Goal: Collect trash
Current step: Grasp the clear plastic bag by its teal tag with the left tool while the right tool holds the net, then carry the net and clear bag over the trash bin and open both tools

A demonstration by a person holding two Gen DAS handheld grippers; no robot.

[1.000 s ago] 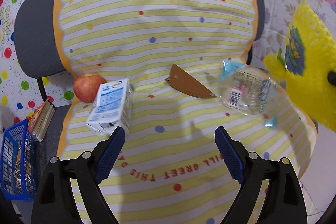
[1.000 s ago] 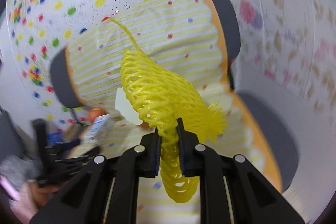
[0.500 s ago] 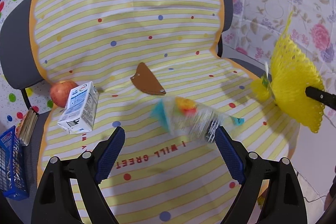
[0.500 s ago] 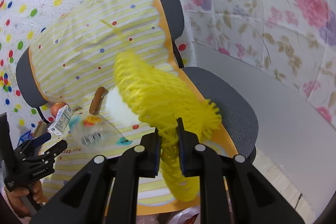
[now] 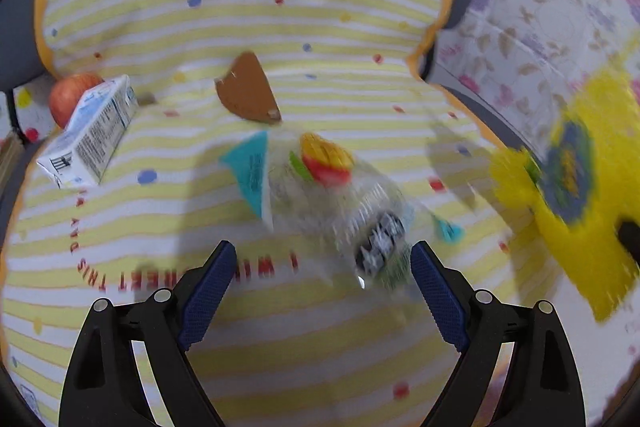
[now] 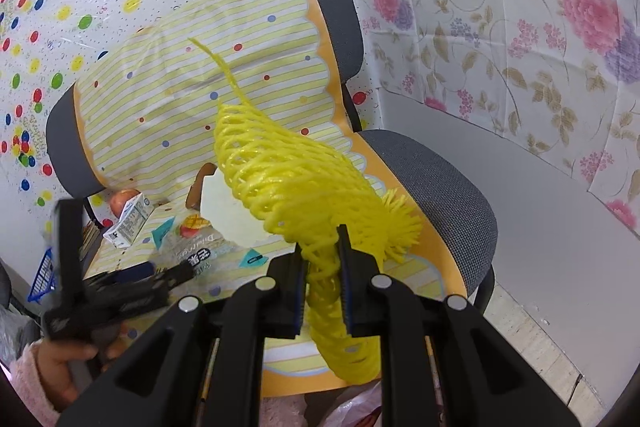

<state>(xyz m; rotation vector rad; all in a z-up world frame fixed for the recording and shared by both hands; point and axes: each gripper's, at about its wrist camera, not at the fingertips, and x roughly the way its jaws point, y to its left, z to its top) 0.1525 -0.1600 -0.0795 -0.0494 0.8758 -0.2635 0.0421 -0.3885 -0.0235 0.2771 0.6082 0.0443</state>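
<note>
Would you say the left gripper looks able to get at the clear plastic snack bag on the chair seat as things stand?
Probably yes: the left gripper is open, the clear snack bag lies just ahead of its fingertips on the striped cover, and nothing lies between them.

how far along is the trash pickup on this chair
Early on. In hand: the right gripper is shut on the yellow foam net, lifted off the seat. Underway: the left gripper is open, with the clear plastic wrapper lying just ahead of its fingers, not yet gripped. Left on the striped cover: the milk carton and the brown scrap. An apple sits behind the carton.
</note>
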